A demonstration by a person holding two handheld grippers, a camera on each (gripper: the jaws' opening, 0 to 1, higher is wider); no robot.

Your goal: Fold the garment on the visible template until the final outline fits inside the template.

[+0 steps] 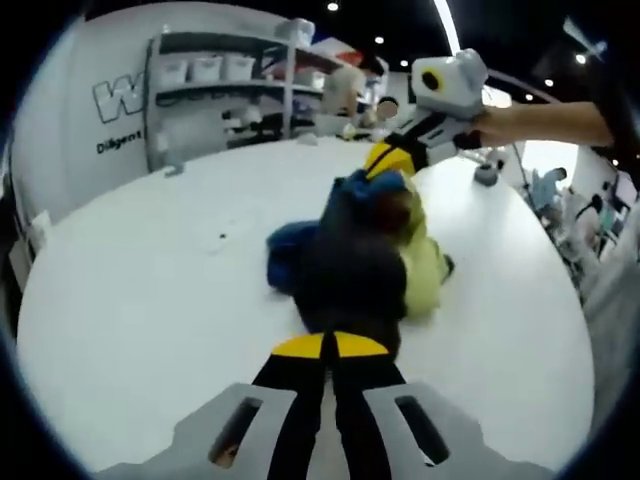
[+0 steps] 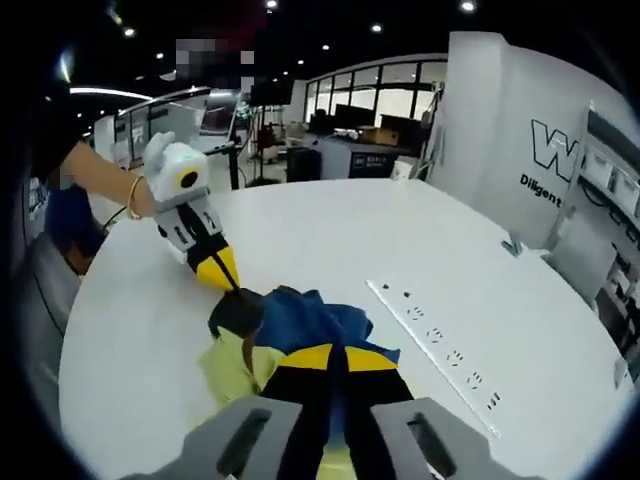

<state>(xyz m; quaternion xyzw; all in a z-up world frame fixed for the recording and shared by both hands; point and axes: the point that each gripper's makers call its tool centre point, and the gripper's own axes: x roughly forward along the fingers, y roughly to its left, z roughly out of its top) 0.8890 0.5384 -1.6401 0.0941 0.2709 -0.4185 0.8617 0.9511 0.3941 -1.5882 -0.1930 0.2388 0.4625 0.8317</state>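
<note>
A crumpled garment (image 1: 360,255) of dark, blue and yellow-green cloth lies bunched on the round white table (image 1: 140,300). My left gripper (image 1: 328,340) rises from the bottom of the left gripper view, its yellow tips pressed together on the dark near edge of the garment. My right gripper (image 1: 385,165) reaches in from the upper right, held by a hand (image 1: 540,122), its tips in the blue far edge. In the right gripper view the garment (image 2: 290,320) sits under my right gripper (image 2: 328,352), which is shut on blue cloth. The left gripper (image 2: 230,283) pinches a dark corner.
A long strip with small holes (image 2: 440,352) runs across the table to the right of the garment. Shelves with white bins (image 1: 220,72) stand behind the table, by a white wall with lettering. A small grey object (image 1: 487,176) sits near the far table edge.
</note>
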